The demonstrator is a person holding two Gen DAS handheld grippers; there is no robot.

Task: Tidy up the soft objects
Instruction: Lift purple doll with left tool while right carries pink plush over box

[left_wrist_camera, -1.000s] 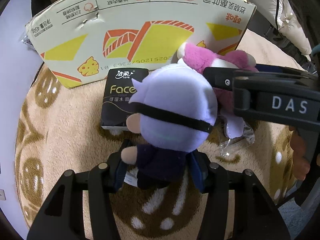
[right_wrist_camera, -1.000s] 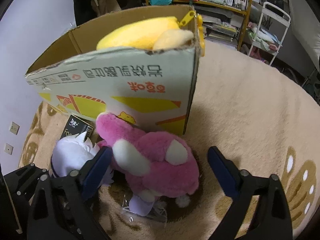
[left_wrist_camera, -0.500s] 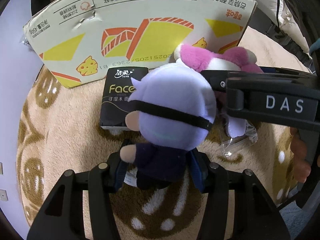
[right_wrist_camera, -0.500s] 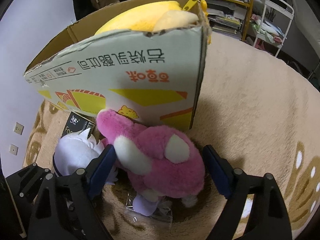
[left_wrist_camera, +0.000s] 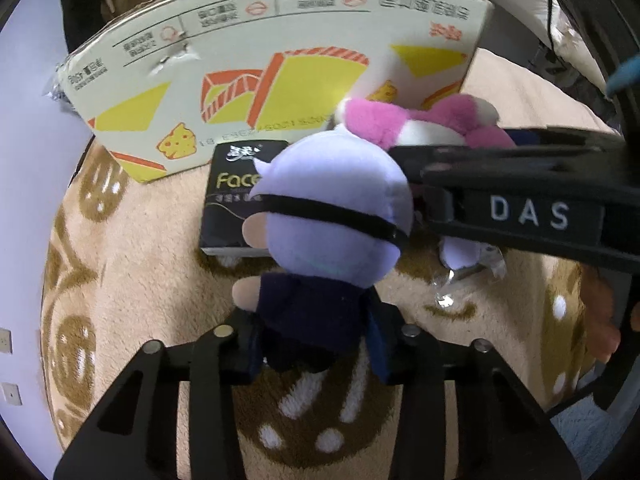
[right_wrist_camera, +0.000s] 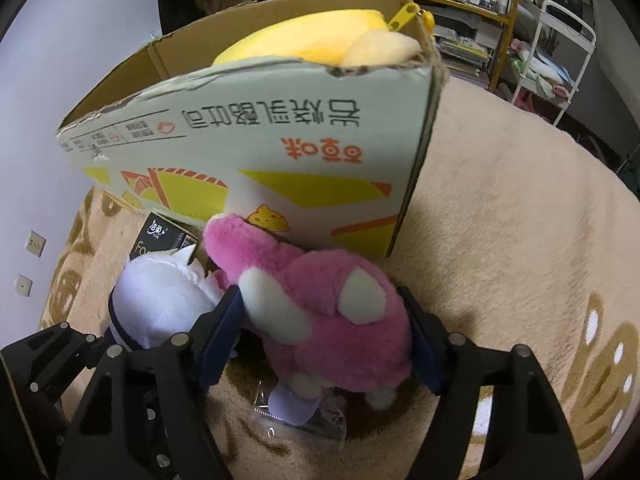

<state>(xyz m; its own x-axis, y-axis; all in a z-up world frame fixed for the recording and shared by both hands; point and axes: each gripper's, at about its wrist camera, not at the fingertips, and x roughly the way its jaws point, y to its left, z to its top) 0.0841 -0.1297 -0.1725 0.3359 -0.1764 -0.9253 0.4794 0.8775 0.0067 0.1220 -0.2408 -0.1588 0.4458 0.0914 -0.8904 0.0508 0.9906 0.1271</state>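
Note:
My left gripper is shut on the dark blue body of a white-haired doll with a black blindfold. The doll also shows in the right wrist view. My right gripper is shut on a pink plush bear, which also shows in the left wrist view. Both toys sit just in front of an open cardboard box, also in the left wrist view. A yellow plush lies inside the box.
A black tissue pack lies against the box's front. A clear plastic bag with a small lilac item lies on the beige patterned rug under the bear. Shelves and a white cart stand behind.
My right gripper's fingers have closed in from either side of the pink bear until they press on it. The left gripper and doll have barely moved.

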